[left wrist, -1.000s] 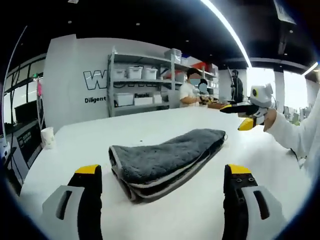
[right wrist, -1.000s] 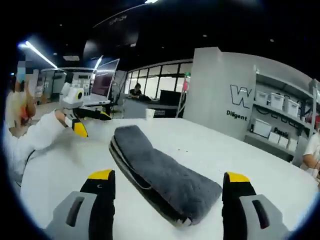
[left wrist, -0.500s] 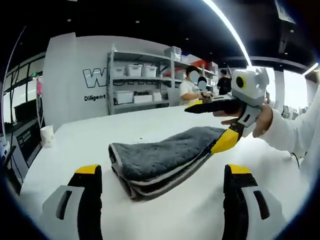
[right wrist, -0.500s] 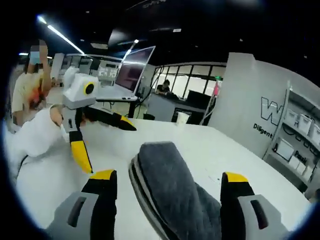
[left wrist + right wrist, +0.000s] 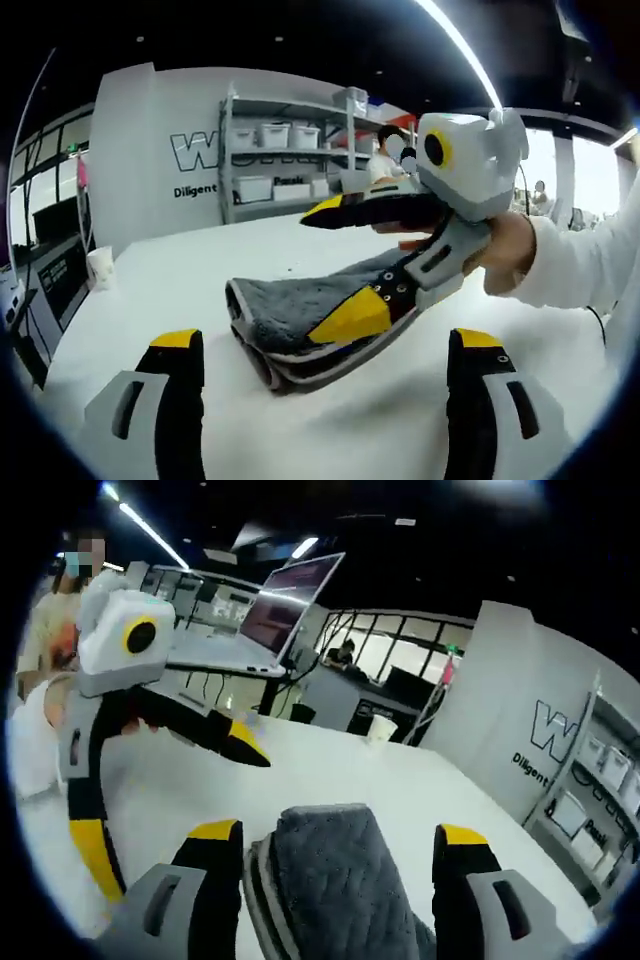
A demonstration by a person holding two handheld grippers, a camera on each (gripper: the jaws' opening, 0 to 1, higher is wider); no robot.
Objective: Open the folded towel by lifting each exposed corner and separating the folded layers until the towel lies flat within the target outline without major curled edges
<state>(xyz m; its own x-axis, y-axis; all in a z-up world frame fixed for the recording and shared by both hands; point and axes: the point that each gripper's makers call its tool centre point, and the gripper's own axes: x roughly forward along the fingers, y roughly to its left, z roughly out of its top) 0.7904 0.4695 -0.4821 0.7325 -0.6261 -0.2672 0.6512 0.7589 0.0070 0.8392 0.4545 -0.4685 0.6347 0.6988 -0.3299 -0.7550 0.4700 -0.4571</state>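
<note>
A folded grey towel [image 5: 285, 310] with a pale edge lies on the white table [image 5: 150, 290]. My left gripper [image 5: 328, 340] stands open just short of the towel's near end, touching nothing. The right gripper [image 5: 315, 275], held in a hand with a white sleeve, comes in from the right, one jaw above the towel and one in front of it. In the right gripper view the towel's end [image 5: 330, 865] sits between my right gripper's [image 5: 338, 832] open jaws. The left gripper [image 5: 180, 810] hangs open at the left, above the table [image 5: 320, 770].
A paper cup [image 5: 100, 268] stands at the table's far left edge, also seen as a cup [image 5: 380, 728] beyond the towel. Shelves with white bins [image 5: 270, 165] line the back wall. A large screen [image 5: 300, 590] and several people are behind the table.
The right gripper has moved in along the towel, so the towel's end now lies between its open jaws. The left gripper has stayed almost still.
</note>
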